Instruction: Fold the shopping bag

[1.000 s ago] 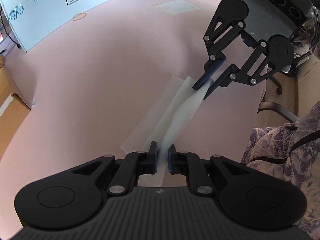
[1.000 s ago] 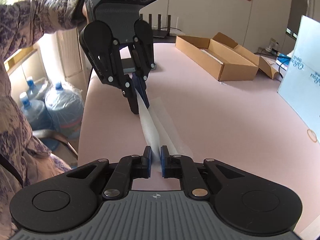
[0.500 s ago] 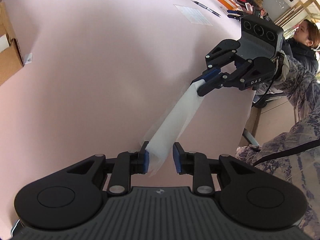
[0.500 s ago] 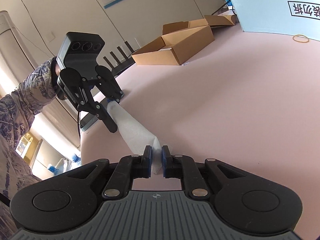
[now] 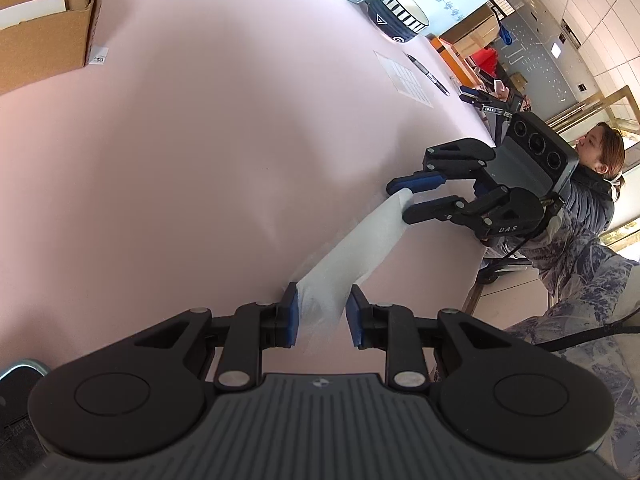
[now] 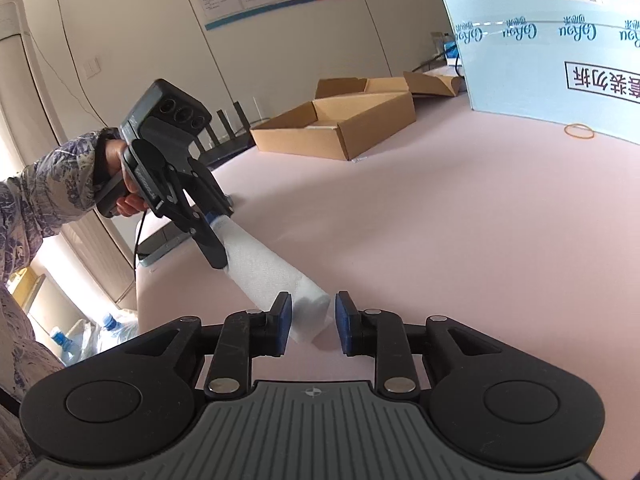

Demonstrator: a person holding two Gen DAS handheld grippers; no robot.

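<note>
The shopping bag (image 5: 360,248), a long white strip, lies on the pink desk (image 5: 200,140) from bottom middle to right, each end between loose, parted pads: left tool (image 5: 322,316) let go, right tool (image 6: 310,322) opening.

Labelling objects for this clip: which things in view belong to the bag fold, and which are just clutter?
Job:
- shopping bag, folded into a strip between both grippers
- left gripper, open
- right gripper, opening, bag end between its pads

Clutter:
- cardboard box
- rubber band
- striped bowl
- pen
- blue board
</note>
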